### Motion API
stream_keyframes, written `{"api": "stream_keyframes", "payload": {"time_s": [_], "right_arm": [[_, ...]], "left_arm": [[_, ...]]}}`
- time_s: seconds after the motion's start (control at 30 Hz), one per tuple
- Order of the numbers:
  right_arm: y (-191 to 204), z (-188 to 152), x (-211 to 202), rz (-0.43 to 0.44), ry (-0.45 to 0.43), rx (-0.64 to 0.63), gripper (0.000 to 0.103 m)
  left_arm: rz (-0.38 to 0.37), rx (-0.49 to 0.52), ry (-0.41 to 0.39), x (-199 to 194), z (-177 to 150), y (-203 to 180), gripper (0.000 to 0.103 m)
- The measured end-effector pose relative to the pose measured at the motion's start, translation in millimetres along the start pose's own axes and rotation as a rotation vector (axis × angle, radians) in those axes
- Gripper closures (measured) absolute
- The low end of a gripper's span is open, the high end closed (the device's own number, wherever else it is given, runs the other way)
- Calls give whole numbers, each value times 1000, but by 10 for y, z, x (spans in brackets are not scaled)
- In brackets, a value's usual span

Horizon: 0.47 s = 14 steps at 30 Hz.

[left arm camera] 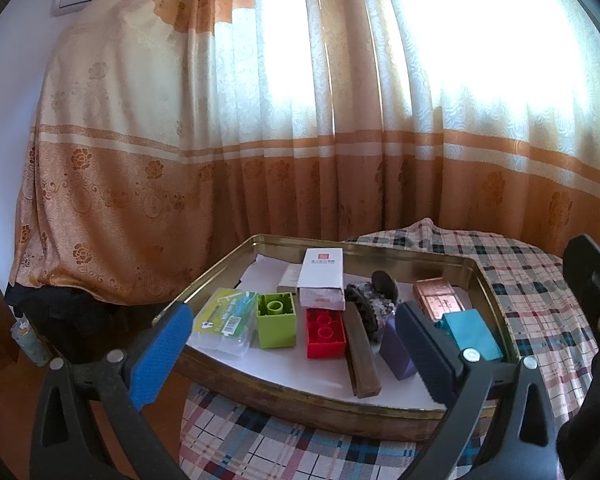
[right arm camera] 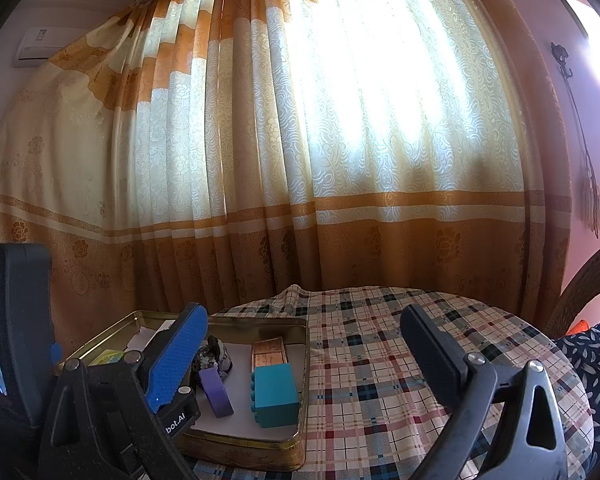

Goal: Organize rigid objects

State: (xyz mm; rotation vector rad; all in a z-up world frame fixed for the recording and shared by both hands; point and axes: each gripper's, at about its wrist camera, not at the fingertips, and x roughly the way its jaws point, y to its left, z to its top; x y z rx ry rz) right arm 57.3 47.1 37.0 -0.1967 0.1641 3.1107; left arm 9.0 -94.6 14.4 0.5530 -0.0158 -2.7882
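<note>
Because every rigid piece, from the green block (left arm camera: pixel 276 326) to the teal block (left arm camera: pixel 474 334), already sits lined up inside the gold tin tray (left arm camera: pixel 204 280), you hold your left gripper (left arm camera: pixel 292 354) and right gripper (right arm camera: pixel 304 364) just short of that tray, jaws spread and empty.

Plaid-clothed round table (right arm camera: pixel 380 360) with brass-coloured tin tray (left arm camera: pixel 340 412) at its edge.

Left wrist view: close above tin (left arm camera: pixel 485 280) near edge, facing curtain (left arm camera: pixel 260 120). Right wrist view: beside it, tin (right arm camera: pixel 306 360) ahead-left, tablecloth (right arm camera: pixel 380 340) ahead. Shared: tin, curtain, tablecloth.
</note>
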Motion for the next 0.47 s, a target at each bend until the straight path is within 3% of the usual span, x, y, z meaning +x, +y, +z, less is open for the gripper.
{"api": "stream_keyframes", "payload": {"time_s": [0.47], "right_arm": [[-11,-12,6,-5,7,-1,4]], "left_arm": [[6,11,10,20,8,-26,0]]}}
